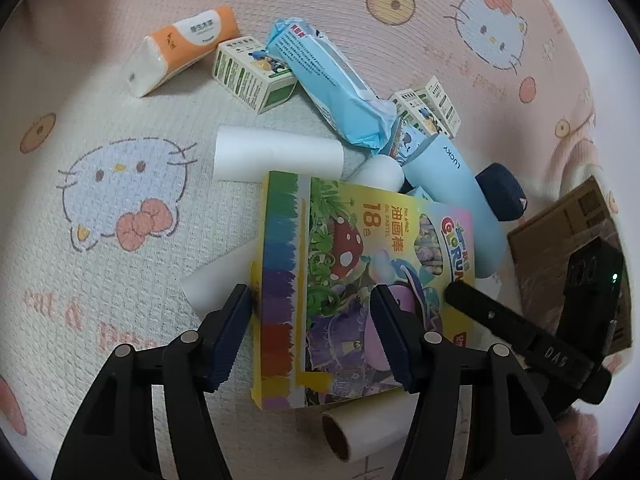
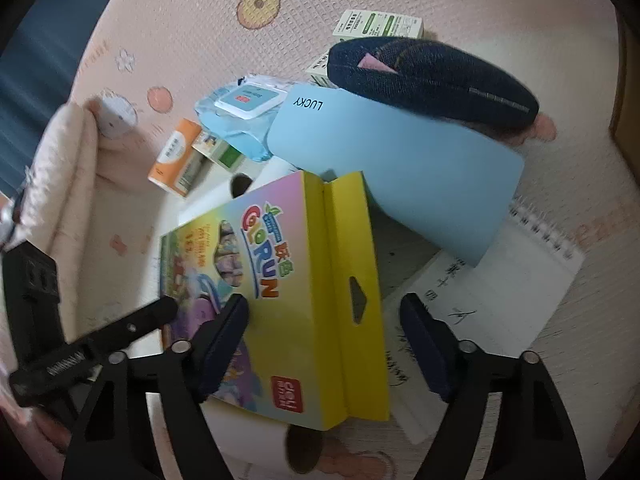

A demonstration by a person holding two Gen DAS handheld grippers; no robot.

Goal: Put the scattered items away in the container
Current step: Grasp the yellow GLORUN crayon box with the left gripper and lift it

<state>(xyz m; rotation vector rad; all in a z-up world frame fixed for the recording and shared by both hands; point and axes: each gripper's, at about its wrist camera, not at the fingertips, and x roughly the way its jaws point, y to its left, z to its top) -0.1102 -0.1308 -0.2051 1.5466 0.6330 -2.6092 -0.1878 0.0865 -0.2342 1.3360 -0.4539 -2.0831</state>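
Observation:
A colourful oil pastel box (image 1: 340,280) lies on top of the pile on the cartoon-print mat. My left gripper (image 1: 312,294) is open and hangs over the box's striped long side. One finger is just outside the edge and the other is over the lid. My right gripper (image 2: 324,300) is open over the yellow hang-tab end of the pastel box (image 2: 296,280). Its other finger is above a spiral notebook (image 2: 500,288). A brown cardboard box (image 1: 568,232) stands at the right. Neither gripper's pads press on anything.
Around the pile lie an orange tissue pack (image 1: 180,52), small green-white cartons (image 1: 252,76), a blue wipes pack (image 1: 332,92), white rolls (image 1: 276,154), a light blue LUCKY case (image 2: 392,168) and a navy pouch (image 2: 432,80). A folded pink blanket (image 2: 60,168) lies at the left.

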